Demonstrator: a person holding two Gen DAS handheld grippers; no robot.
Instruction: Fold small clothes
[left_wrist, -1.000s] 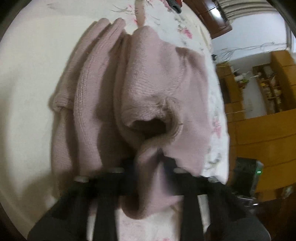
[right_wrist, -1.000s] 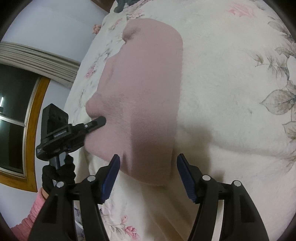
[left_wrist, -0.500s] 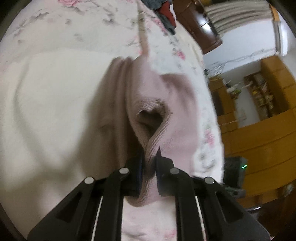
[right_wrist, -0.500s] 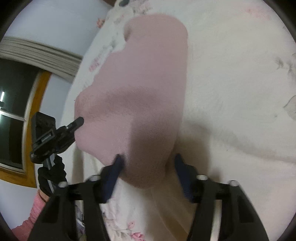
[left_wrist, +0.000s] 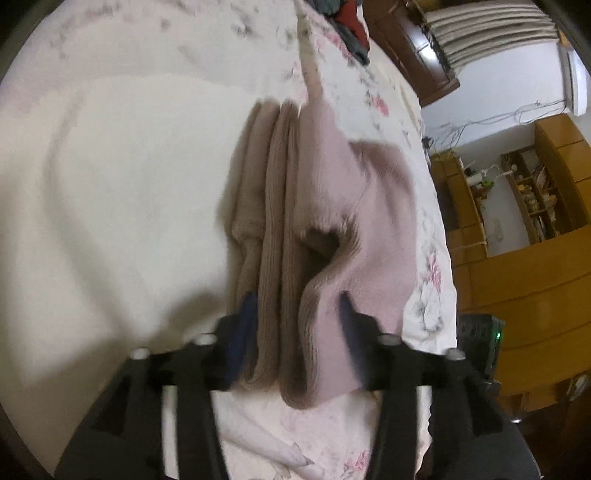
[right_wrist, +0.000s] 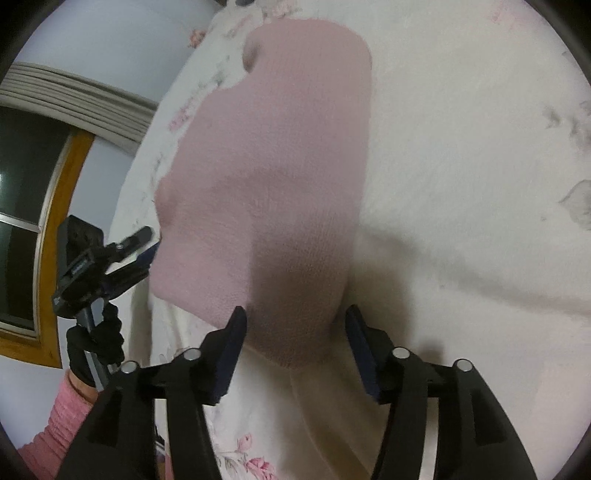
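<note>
Straddling the near edge of the knit (left_wrist: 332, 206), the left gripper (left_wrist: 297, 317) has its fingers spread apart, one blue pad on each side of the bunched ribbed folds, neither visibly pinching them. From this view the pink knit lies in several long ridges on the cream blanket (left_wrist: 110, 184), with a dark hollow where a fold opens just beyond the pads. Farther off, the blanket's flowered border runs to the bed's edge, a red and grey heap of clothes (left_wrist: 351, 26) sits at the far end, and wooden shelves (left_wrist: 535, 192) stand against the wall to the right. Seen from the right wrist, the right gripper (right_wrist: 295, 332) is likewise open, its fingers wide apart around the garment's near rounded end, which sits between them, though contact cannot be told. The knit (right_wrist: 280, 166) stretches away from there as a smooth pink slab on the blanket (right_wrist: 461, 184). At its left edge the left gripper (right_wrist: 146, 245) reaches in, held by a black-gloved hand (right_wrist: 96, 343) with a pink sleeve (right_wrist: 55, 421) below it. A dark window (right_wrist: 22, 206) with a wooden frame lies beyond.
</note>
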